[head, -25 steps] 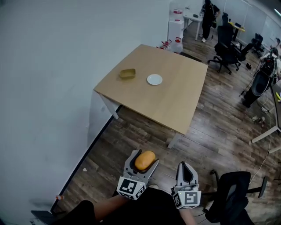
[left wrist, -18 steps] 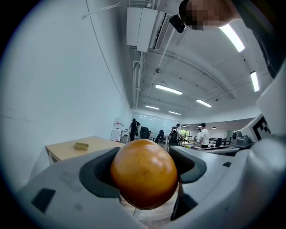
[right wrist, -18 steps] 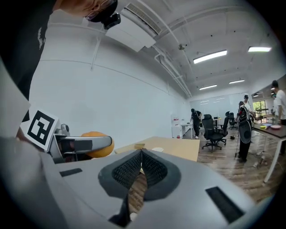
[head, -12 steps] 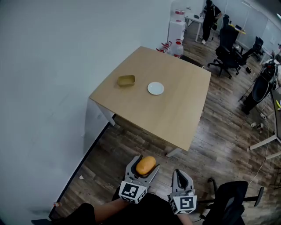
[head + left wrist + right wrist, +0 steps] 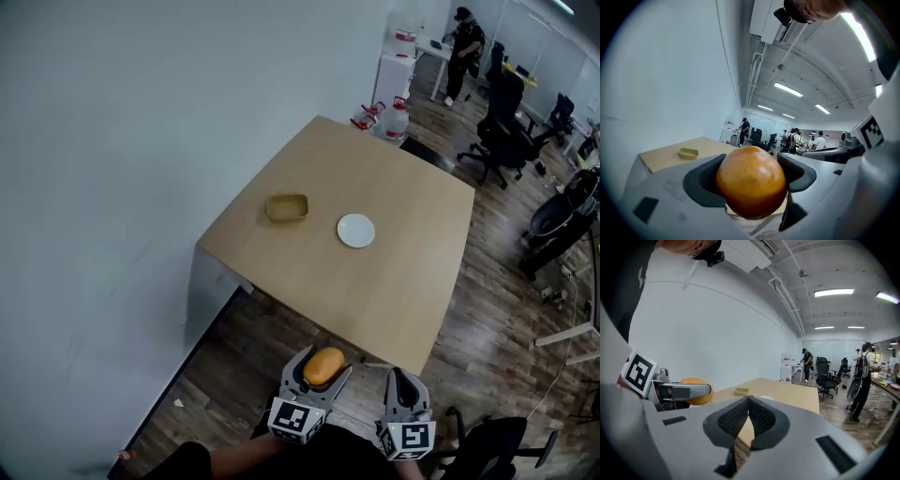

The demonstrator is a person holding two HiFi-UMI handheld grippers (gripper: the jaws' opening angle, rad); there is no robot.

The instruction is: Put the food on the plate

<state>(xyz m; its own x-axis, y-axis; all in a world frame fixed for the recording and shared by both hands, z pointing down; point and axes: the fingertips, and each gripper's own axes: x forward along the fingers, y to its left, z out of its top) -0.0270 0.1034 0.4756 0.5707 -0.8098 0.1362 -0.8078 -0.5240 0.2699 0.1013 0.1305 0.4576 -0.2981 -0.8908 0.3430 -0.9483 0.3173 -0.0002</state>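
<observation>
An orange, bun-like piece of food [image 5: 323, 367] [image 5: 751, 181] sits between the jaws of my left gripper [image 5: 318, 367], which is shut on it just short of the table's near edge. The food also shows at the left of the right gripper view [image 5: 696, 391]. My right gripper [image 5: 404, 385] [image 5: 748, 403] hangs beside it with its jaws closed together and nothing between them. A small white plate [image 5: 355, 230] lies near the middle of the wooden table [image 5: 403, 281]. A shallow tan dish [image 5: 287, 207] [image 5: 688, 153] [image 5: 741, 391] rests to the plate's left.
A white wall [image 5: 112, 187] runs along the table's left side. Black office chairs [image 5: 502, 131], white cabinets with bottles [image 5: 398, 70] and people [image 5: 464, 42] stand beyond the far end. Another black chair [image 5: 497, 445] is at my lower right on the wood floor [image 5: 497, 309].
The table, plate and dish have come nearer and lower in the head view as I moved toward them. Both grippers kept their state, the left still holding the food.
</observation>
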